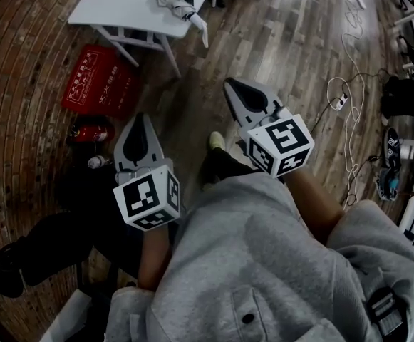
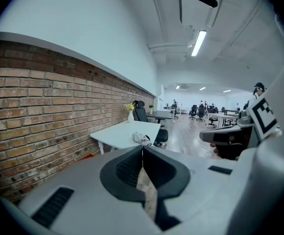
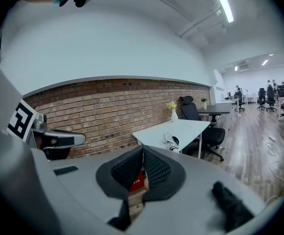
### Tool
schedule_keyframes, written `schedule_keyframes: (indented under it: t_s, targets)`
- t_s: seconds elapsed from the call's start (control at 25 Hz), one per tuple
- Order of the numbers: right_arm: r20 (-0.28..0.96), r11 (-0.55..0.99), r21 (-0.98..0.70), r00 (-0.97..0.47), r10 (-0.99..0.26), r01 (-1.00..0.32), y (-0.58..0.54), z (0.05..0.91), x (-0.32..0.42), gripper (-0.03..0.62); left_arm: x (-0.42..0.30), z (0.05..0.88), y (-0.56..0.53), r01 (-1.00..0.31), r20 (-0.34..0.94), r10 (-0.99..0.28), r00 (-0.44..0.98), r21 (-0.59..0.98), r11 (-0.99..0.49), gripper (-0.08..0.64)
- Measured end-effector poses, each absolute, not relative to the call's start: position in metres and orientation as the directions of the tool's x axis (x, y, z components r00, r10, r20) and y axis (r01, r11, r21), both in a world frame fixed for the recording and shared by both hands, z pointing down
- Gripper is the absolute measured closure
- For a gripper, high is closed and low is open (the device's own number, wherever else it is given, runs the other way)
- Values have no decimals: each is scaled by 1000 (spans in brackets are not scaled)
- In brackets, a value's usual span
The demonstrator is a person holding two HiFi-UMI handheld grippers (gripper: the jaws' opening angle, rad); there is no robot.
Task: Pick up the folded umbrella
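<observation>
The folded umbrella (image 1: 179, 4), grey-white with a dark band and a pale handle, lies at the near edge of a white table (image 1: 121, 2) ahead of me. It shows small in the left gripper view as the umbrella (image 2: 142, 139) and in the right gripper view as the umbrella (image 3: 170, 142). My left gripper (image 1: 141, 118) and right gripper (image 1: 233, 85) are held side by side in the air, well short of the table. Both sets of jaws meet at the tips with nothing between them.
A red box (image 1: 100, 83) and a fire extinguisher (image 1: 91, 131) lie on the wooden floor by the brick wall (image 2: 39, 106). Cables (image 1: 349, 91) trail on the right. A vase with flowers (image 3: 173, 111) and a black office chair (image 3: 200, 121) stand at the table's far end.
</observation>
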State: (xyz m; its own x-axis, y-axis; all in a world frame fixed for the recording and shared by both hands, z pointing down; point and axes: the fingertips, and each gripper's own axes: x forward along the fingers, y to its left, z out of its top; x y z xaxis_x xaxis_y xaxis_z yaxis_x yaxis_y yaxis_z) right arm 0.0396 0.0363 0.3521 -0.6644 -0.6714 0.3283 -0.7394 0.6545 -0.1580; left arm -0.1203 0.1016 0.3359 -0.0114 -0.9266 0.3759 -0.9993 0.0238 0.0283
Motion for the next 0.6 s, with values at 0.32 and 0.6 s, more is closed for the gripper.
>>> schedule_keyframes:
  t_s: [0.32,0.6]
  targets:
    - [316,664,-158,-675,-667,-731,-5,347,48,569,-108,332,57,-1000,373,-928,-5,20,13,545]
    - [310,660,-171,-676,-669,-731,-40,348,64,569,-93,331,24,-1000,379,-925,1,2,0,545]
